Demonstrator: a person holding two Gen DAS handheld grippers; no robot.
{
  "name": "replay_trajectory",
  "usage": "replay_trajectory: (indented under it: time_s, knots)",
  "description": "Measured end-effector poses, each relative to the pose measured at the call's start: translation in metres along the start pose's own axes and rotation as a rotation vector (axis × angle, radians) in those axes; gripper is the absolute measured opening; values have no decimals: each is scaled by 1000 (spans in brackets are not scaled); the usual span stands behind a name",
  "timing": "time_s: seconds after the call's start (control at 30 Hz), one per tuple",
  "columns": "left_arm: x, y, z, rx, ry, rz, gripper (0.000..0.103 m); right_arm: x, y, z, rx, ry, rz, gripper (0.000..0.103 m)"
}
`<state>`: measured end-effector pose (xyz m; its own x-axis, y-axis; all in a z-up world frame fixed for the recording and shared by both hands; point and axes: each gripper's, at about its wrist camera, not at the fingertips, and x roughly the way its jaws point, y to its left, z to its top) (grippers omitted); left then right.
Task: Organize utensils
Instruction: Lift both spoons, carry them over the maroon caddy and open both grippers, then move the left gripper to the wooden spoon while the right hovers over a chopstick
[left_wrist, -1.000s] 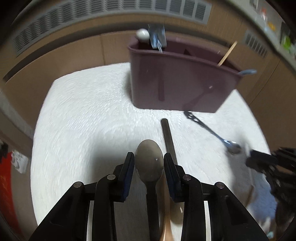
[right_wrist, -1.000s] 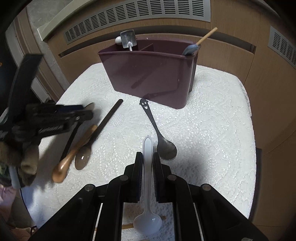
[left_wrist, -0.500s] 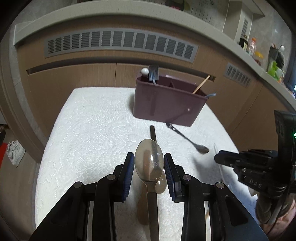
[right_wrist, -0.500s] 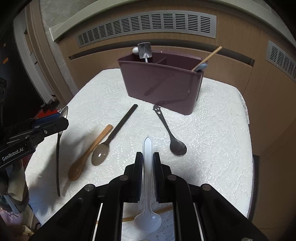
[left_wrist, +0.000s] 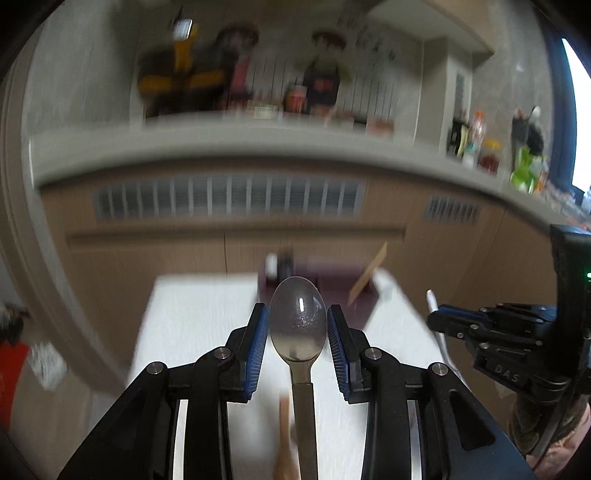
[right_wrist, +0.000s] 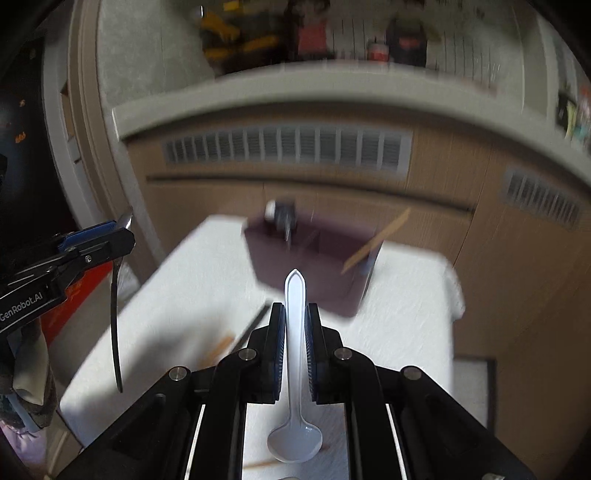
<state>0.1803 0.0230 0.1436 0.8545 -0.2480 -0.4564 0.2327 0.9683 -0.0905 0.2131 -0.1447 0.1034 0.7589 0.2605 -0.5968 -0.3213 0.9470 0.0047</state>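
A metal spoon (left_wrist: 297, 325) stands clamped by its bowl in the left tongs (left_wrist: 297, 332), handle trailing back; a white plastic spoon (right_wrist: 294, 332) is pinched by its handle in the right tongs (right_wrist: 294, 325), bowl hanging low. The maroon utensil bin (right_wrist: 314, 258) sits ahead of both, by the desk's (right_wrist: 406, 314) far edge, seemingly the next stop; neither hand looks clearly nearer.

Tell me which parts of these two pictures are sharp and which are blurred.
Left wrist view: the metal spoon and left gripper are sharp, the caddy and shelf smeared. Right wrist view: the white plastic spoon and right gripper crisp, background streaked.
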Motion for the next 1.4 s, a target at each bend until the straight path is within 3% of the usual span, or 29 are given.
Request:
replay_trajectory:
  time_s: [0.2,0.4,0.6,0.9,1.23,1.4]
  knots:
    - [1,-6,87,42,-177,3,34,-44,-16,92,9,-217,-60,10]
    - [32,0,123,20,-287,-1,34,-20,-33,136,49,-286,-93,10]
    - [88,14,124,-28,-255,-14,34,28,-39,138,71,-236,-91,10]
    - [176,28,90,-68,-146,-40,34,105,-50,116,111,-150,-61,10]
    - [231,30,60,-81,-36,-55,35,154,-58,85,126,-57,-57,11]
    - [242,31,43,-93,61,-62,39,164,-61,69,111,11,-87,23]
